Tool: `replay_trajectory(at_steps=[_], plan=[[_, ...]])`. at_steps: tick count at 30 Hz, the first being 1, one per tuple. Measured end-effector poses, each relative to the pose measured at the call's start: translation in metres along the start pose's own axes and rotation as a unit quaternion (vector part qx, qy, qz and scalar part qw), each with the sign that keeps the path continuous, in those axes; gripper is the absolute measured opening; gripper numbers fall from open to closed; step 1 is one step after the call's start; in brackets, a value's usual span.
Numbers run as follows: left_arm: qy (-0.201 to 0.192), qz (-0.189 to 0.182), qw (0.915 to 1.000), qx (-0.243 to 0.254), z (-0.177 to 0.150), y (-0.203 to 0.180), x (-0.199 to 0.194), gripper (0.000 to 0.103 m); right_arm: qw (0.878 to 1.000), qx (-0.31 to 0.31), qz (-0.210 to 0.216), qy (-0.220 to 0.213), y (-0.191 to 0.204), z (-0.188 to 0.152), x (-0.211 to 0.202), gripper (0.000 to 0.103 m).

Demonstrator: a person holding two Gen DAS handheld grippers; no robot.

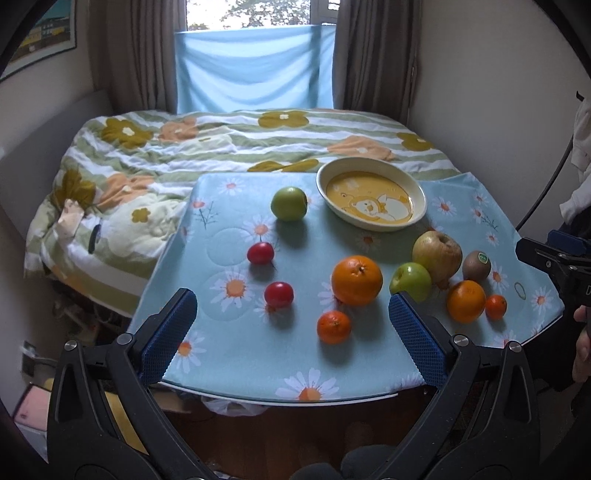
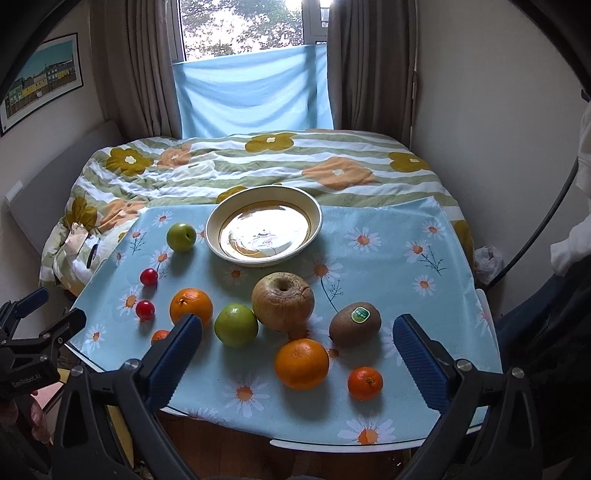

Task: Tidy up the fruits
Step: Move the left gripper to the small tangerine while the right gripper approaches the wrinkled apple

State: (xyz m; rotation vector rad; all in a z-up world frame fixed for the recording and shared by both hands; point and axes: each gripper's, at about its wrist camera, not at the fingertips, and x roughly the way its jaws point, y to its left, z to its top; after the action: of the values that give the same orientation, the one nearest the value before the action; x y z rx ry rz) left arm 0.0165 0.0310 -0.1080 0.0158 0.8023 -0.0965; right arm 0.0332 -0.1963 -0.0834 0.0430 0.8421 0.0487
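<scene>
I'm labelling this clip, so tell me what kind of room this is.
Most likely a bedroom: a bed with a floral quilt sits behind the small table, under a curtained window, with a framed picture on the wall.

Daylight from the window — glare on the plate, edges perhaps fisheye-bent.

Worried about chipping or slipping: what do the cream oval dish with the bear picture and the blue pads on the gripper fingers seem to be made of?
The cream oval dish looks like glazed ceramic: its yellow base mirrors the window in a bright glare. It could be glossy melamine. The blue pads on the right gripper look like matte rubber or soft plastic, with a fine knurled grid for grip.
</scene>
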Motion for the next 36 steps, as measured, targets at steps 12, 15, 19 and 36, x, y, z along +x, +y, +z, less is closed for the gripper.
replay_trajectory(at_steps=[12,15,19,36], plan=[[0.027,0.015,0.9994,-0.017,-0.034,-0.029,0.068,0.102,0.995,-0.064,0.067,0.023,-0.025,-0.002,0.078,0.103],[0.038,0.014,0.9990,-0.018,-0.040,-0.032,0.079,0.095,0.994,-0.075,0.070,0.031,-0.024,-0.001,0.091,0.103],[0.051,0.015,0.9984,-0.021,-0.045,-0.035,0.092,0.091,0.993,-0.083,0.077,0.043,-0.024,-0.003,0.105,0.100],[0.083,0.015,0.9964,-0.013,-0.055,-0.041,0.110,0.047,0.985,-0.098,0.115,0.078,-0.019,-0.003,0.140,0.092]])
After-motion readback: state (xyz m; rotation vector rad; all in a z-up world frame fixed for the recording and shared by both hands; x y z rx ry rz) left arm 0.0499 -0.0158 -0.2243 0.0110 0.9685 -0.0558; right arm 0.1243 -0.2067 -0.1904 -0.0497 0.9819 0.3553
